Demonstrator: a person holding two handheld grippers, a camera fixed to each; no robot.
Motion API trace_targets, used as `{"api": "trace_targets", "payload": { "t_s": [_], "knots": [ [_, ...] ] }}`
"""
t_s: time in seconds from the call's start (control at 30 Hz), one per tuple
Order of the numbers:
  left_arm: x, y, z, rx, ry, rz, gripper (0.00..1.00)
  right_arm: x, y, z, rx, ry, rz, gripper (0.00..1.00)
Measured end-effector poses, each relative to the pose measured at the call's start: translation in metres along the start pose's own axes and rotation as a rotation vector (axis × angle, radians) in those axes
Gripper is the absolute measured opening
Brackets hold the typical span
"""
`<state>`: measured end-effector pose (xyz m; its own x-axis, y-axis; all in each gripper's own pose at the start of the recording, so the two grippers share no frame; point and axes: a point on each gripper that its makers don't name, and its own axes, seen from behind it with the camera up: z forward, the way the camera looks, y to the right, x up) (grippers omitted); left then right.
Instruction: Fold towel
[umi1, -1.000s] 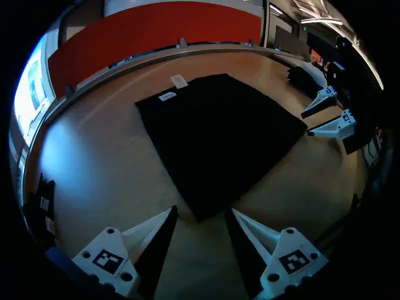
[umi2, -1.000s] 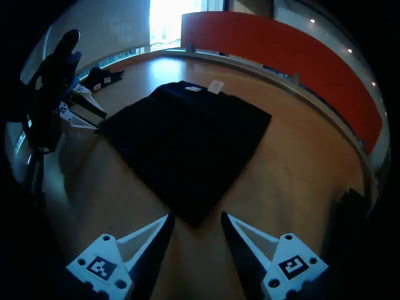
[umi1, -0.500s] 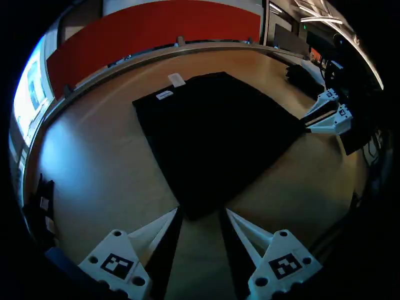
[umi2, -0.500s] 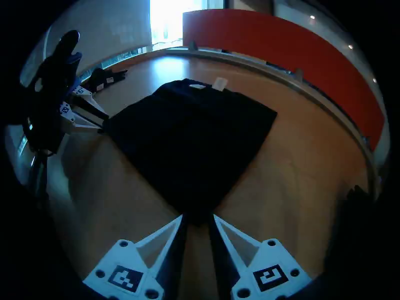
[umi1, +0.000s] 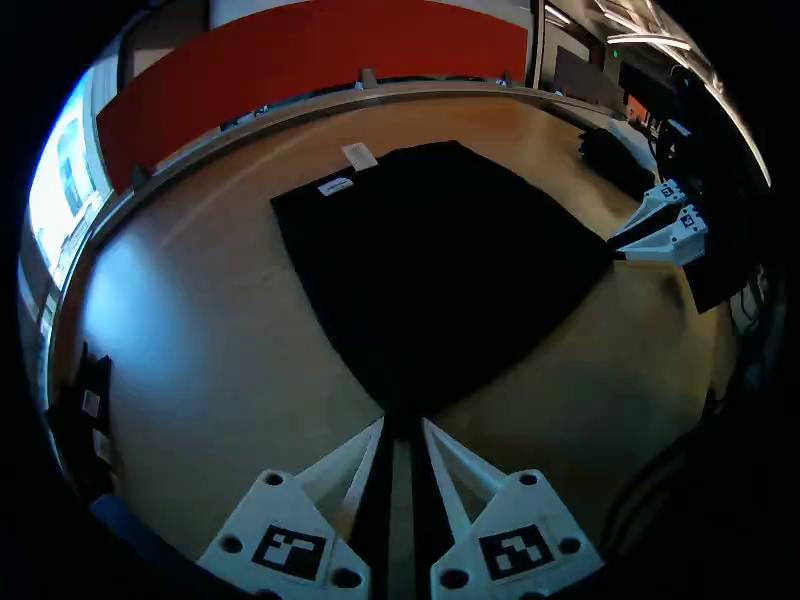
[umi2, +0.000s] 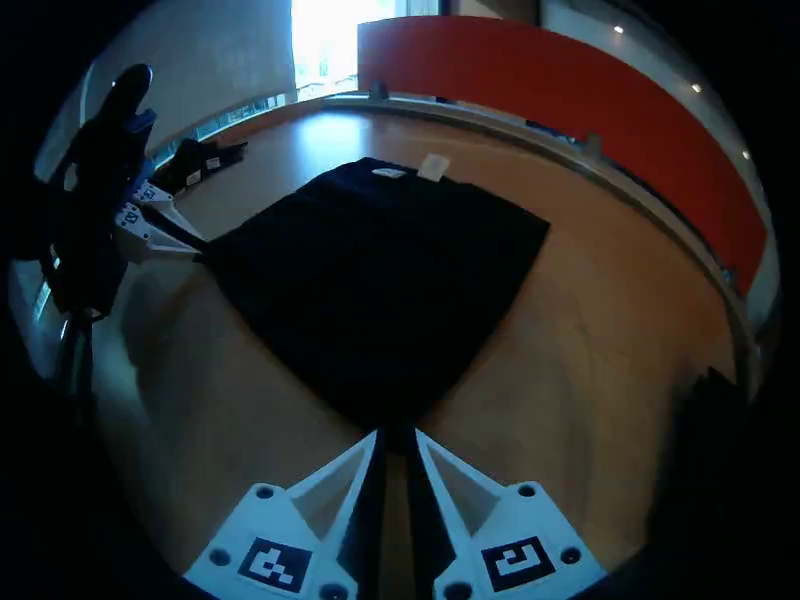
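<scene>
1. The black towel lay spread flat on the wooden table, turned like a diamond, with one corner pointing at each gripper.
2. In the left gripper view, the left gripper sat at 6 o'clock. Its two white fingers were drawn almost together, and the towel's near corner was pinched between their tips. Only a thin strip of table showed between the fingers lower down.
3. In that same view, the right gripper stood out at 3 o'clock, at the towel's side corner. Its fingers were close together on the cloth's edge.
4. In the right gripper view, the right gripper's own fingers met at 6 o'clock, just as narrowly set, with the towel's corner caught between them.
5. From there, the left gripper showed at 9 o'clock, its tips touching the towel's corner on that side.
6. A small white tag lay on the towel's far corner, toward 11 o'clock in the left gripper view. A white card rested on the table just beyond it.
7. A dark bundle sat on the table at 2 o'clock, apart from the towel.
8. A red partition ran along the table's far edge at 12 o'clock. In the right gripper view, a bright window glared beside the partition.
</scene>
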<state>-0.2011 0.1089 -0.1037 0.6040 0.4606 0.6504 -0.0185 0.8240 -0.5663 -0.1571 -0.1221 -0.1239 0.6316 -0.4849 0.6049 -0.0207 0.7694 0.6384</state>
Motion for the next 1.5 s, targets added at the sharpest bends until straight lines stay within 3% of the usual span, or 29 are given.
{"api": "trace_targets", "payload": {
  "t_s": [0.27,0.5,0.8,1.17,1.5],
  "knots": [
    [0.006,0.003,-0.004,-0.008,0.009,-0.032,0.10,0.008,0.002,-0.008,-0.007,0.023,0.017,0.10],
    [0.017,0.004,-0.018,-0.013,0.020,-0.049,0.09,0.023,0.002,-0.025,-0.008,0.059,0.024,0.10],
    [0.030,0.009,-0.047,-0.032,0.005,-0.066,0.09,0.049,-0.002,-0.059,0.001,0.101,0.039,0.10],
    [0.040,0.024,-0.088,-0.073,-0.029,-0.079,0.09,0.069,-0.010,-0.106,0.007,0.131,0.035,0.10],
    [0.044,0.037,-0.115,-0.097,-0.052,-0.099,0.09,0.081,-0.017,-0.135,0.013,0.145,0.040,0.10]
  ]
}}
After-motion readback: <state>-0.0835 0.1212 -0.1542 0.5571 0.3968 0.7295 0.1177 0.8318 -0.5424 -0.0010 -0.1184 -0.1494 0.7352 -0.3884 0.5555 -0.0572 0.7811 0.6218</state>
